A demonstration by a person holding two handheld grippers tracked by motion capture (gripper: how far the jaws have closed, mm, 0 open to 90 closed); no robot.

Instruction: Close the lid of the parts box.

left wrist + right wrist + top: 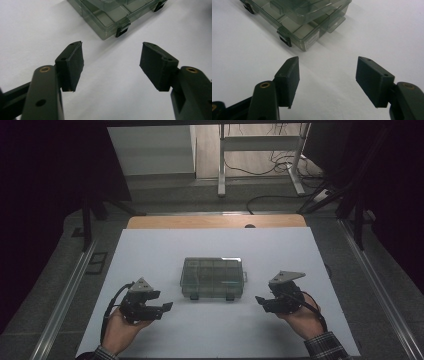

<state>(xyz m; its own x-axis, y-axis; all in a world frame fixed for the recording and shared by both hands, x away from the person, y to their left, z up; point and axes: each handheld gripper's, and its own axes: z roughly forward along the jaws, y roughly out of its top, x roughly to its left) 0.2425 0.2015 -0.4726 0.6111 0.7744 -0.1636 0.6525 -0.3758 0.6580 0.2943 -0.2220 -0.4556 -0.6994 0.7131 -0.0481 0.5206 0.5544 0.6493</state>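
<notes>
On the white sheet covering the table (pixel 150 250), at the middle of the high view, lies a flat rectangular organiser box of smoky clear plastic (pixel 213 277), lid shut, with 2 black latches (pixel 230 296) on its lower edge and divided compartments visible through the lid. Lower left of that frame, the left gripper (pixel 168 306) points rightward toward the box and stands clearly apart from it; in the left gripper view its 2 black jaws stand well apart with nothing but bare sheet between them, and a box corner (pixel 110 17) sits at the upper middle. Lower right, the right gripper (pixel 258 299) points leftward at the box, also short of it. Its jaws gape likewise, empty, with the box (pixel 297 17) in the upper left of its view. A strip of wooden tabletop (pixel 215 221) shows beyond the sheet.
</notes>
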